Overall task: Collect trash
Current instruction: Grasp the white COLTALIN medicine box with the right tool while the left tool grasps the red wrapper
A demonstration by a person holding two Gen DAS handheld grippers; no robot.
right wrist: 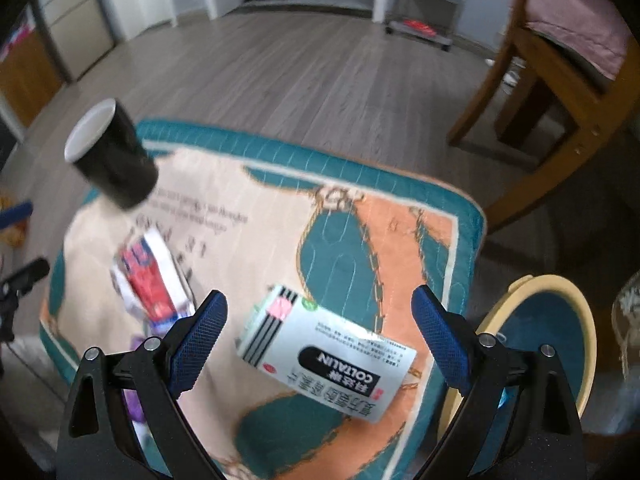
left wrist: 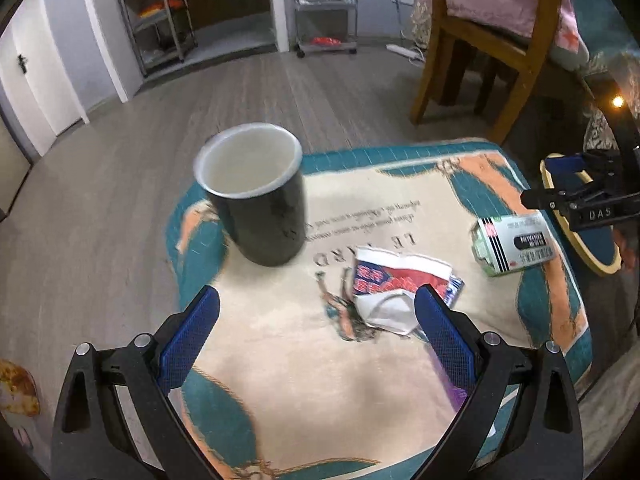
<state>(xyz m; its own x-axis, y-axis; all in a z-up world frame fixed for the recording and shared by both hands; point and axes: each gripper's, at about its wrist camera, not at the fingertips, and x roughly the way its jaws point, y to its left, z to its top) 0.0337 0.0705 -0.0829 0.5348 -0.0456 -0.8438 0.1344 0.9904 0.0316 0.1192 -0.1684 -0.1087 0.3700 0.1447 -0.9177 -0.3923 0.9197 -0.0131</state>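
medicine box (right wrist: 328, 354) lying flat at lower centre of the right wrist view, long axis running upper left to lower right, between the spread right tool (right wrist: 319, 304), crumpled wrapper (left wrist: 394, 290) by the wide-open left tool (left wrist: 317, 300), dark cup (left wrist: 256, 194) upright upper left, all on the patterned tabletop (left wrist: 304, 380)

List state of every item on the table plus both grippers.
Left gripper: open, empty, above the cloth.
Right gripper: open, empty, over the medicine box.
Black cup: upright, looks empty.
Medicine box: lying flat, dented at one end.
Crumpled wrapper: torn, lying on the cloth.
Round bin: open, beside the table; contents unclear.
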